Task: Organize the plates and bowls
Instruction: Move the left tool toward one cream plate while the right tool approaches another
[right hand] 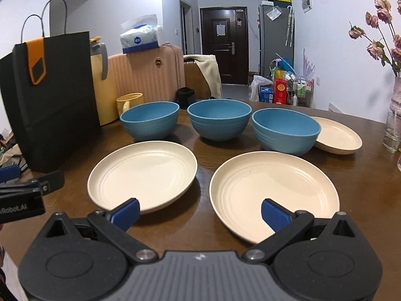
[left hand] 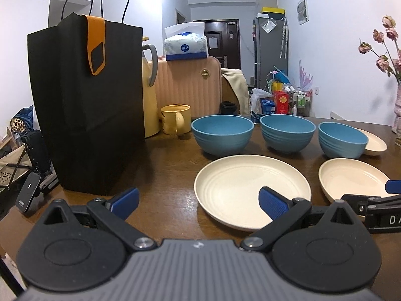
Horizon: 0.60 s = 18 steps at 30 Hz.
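Both the left hand-held gripper (left hand: 199, 202) and the right hand-held gripper (right hand: 200, 212) are being held wide open and empty, low in frame, seemingly for reaching the cream plates (right hand: 142, 173).

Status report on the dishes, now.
Both hand-held grippers, left and right, open, empty. Three blue ribbed bowls, three cream round plates unstacked. Nothing blocking.

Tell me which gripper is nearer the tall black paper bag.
Left. The left gripper sits just right of the tall black paper bag; the right gripper is farther right, beyond both front plates' near edges.
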Each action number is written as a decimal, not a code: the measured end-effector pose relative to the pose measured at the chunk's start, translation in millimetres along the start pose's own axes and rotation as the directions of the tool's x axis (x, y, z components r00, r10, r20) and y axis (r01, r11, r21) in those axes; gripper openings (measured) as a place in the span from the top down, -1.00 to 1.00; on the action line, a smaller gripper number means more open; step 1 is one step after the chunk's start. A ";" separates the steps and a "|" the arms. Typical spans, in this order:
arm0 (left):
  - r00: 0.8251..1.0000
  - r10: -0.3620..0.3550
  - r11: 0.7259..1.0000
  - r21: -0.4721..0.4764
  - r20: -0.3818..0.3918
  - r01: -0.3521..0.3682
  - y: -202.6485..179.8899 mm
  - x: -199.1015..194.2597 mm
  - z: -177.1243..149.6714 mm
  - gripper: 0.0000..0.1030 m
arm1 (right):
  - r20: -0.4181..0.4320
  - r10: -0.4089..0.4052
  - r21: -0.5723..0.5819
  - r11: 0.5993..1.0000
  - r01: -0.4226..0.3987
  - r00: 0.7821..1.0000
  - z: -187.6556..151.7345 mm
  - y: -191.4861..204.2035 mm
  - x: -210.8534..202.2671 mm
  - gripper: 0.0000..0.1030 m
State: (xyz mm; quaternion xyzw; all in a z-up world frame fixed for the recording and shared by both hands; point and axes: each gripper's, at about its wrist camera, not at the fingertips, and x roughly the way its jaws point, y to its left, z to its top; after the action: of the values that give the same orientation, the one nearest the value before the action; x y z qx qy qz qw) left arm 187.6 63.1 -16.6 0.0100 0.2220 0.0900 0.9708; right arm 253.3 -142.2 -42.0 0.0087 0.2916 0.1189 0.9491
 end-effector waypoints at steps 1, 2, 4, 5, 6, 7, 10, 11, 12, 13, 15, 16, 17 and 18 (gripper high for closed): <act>1.000 0.002 1.000 0.000 -0.003 -0.002 0.3 4.0 1.8 -1.00 | 0.001 0.001 0.004 1.000 -0.001 1.000 2.6 -0.3 5.0 -0.99; 1.000 0.003 1.000 -0.001 -0.007 -0.003 0.6 8.4 3.8 -1.00 | 0.001 0.002 0.007 1.000 -0.002 1.000 5.1 0.0 8.9 -0.98; 1.000 0.006 1.000 -0.002 -0.016 -0.006 1.4 17.1 6.9 -1.00 | 0.005 0.006 0.011 1.000 -0.006 1.000 10.7 -0.3 18.9 -0.98; 1.000 0.011 1.000 -0.001 -0.022 -0.011 1.2 21.7 8.5 -1.00 | 0.005 0.005 0.012 1.000 -0.005 1.000 13.3 -0.2 23.6 -0.97; 1.000 0.014 1.000 -0.001 -0.027 -0.014 1.3 27.3 10.6 -1.00 | 0.004 0.002 0.013 1.000 -0.002 1.000 16.6 -0.1 29.3 -0.96; 0.999 0.016 1.000 -0.002 -0.032 -0.016 1.7 32.4 12.5 -1.00 | 0.003 0.003 0.014 1.000 -0.003 1.000 19.6 0.0 34.9 -0.95; 0.999 0.028 1.000 0.000 -0.046 -0.028 2.7 47.6 17.7 -1.00 | 0.000 0.012 0.015 1.000 -0.012 1.000 29.2 1.5 51.0 -0.88; 0.998 0.028 1.000 -0.002 -0.052 -0.028 3.5 52.9 19.6 -1.00 | -0.001 0.013 0.015 1.000 -0.013 1.000 32.4 1.9 56.6 -0.85; 0.998 0.029 1.000 -0.005 -0.059 -0.029 3.8 56.9 21.2 -1.00 | -0.002 0.016 0.014 1.000 -0.016 1.000 35.2 2.8 61.6 -0.84; 0.997 0.030 1.000 -0.007 -0.066 -0.031 4.7 62.5 23.1 -1.00 | -0.003 0.020 0.014 1.000 -0.019 1.000 37.7 3.8 66.5 -0.84; 0.996 0.034 0.999 -0.011 -0.081 -0.035 5.9 71.9 25.9 -1.00 | -0.010 0.031 0.014 0.999 -0.031 0.999 43.1 6.9 77.9 -0.78; 0.995 0.032 0.999 -0.015 -0.089 -0.034 6.9 76.6 27.3 -1.00 | -0.016 0.037 0.014 0.999 -0.036 0.999 45.3 7.9 83.8 -0.75; 0.995 0.030 0.999 -0.017 -0.096 -0.032 7.7 81.7 28.9 -1.00 | -0.024 0.043 0.014 0.999 -0.043 0.999 47.6 9.0 90.1 -0.70; 0.994 0.031 0.999 -0.017 -0.105 -0.033 7.9 86.9 30.3 -1.00 | -0.030 0.047 0.013 0.999 -0.047 0.998 49.8 10.5 96.3 -0.68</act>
State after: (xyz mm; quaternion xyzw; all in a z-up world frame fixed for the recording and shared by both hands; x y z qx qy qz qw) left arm 276.3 87.1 -26.1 -0.0002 0.2714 0.1083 0.9564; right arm 355.9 -107.2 -52.9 0.0196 0.3064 0.1396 0.9414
